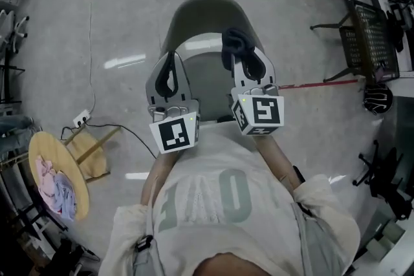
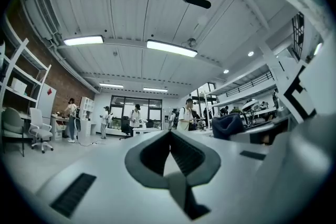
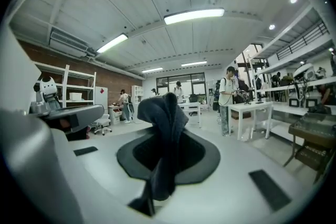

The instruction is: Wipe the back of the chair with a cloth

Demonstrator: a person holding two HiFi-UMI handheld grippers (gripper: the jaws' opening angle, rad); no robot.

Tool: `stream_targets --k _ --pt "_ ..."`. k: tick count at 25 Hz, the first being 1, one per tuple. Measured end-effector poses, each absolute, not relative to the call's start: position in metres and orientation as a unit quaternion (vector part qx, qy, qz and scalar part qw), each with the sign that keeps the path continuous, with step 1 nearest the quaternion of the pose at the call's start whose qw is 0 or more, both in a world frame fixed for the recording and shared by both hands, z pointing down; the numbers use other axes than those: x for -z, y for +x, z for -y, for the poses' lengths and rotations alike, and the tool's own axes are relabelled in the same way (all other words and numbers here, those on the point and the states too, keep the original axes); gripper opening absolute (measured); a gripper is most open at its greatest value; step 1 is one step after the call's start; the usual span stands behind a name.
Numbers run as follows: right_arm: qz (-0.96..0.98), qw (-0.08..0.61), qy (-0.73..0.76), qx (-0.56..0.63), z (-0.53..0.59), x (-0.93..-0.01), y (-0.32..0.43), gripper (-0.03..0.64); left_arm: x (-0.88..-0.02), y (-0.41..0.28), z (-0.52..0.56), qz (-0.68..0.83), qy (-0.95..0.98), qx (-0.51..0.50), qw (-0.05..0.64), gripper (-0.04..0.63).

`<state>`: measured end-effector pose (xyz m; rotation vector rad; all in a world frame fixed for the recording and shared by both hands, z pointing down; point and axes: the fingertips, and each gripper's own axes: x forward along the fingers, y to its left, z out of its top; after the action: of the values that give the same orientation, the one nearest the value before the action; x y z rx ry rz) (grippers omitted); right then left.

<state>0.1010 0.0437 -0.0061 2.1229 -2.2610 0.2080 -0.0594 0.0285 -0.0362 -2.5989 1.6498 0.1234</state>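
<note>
**Right gripper** (image 3: 166,139): the jaws are clamped on a dark cloth (image 3: 163,113). The fabric is pinched along their closing line, and a bunched fold stands up past the tips. Gripping near the middle leaves a free wad ahead of the jaws, which judging by the task is the part meant to meet the surface.

**Left gripper** (image 2: 170,139): the jaws are pressed together with nothing between them. It carries no load and probably serves only as a spare hand, perhaps to steady the furniture.

**Pose:** in the head view both tools are held side by side, close to the person's chest. Each gripper view looks out across the room and up at the ceiling lights, so neither tool is aimed at the work. This looks like a carrying posture.

**Task object:** the chair (image 1: 208,16) stands on the floor directly below and ahead of the person. Its curved back forms the far arc, and its pale seat shows between the two grippers. The cloth overlaps the back in the head view, but contact cannot be confirmed, and wiping does not appear to be under way.

**Surroundings:** a round wooden stool (image 1: 45,145) holding pale rags lies well to the left, and a black mesh chair (image 1: 369,42) stands well to the right.
</note>
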Motion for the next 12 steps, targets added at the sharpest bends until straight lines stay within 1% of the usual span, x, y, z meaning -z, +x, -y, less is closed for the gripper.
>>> stream_targets --k 3,12 --pt "0.731 0.031 0.68 -0.05 -0.047 0.006 0.088 0.058 0.035 -0.068 -0.027 -0.538 -0.841 -0.04 0.03 0.014" --pt "0.742 0.025 0.669 -0.038 -0.047 0.013 0.065 0.058 0.042 -0.068 -0.018 -0.527 -0.848 -0.048 0.027 0.015"
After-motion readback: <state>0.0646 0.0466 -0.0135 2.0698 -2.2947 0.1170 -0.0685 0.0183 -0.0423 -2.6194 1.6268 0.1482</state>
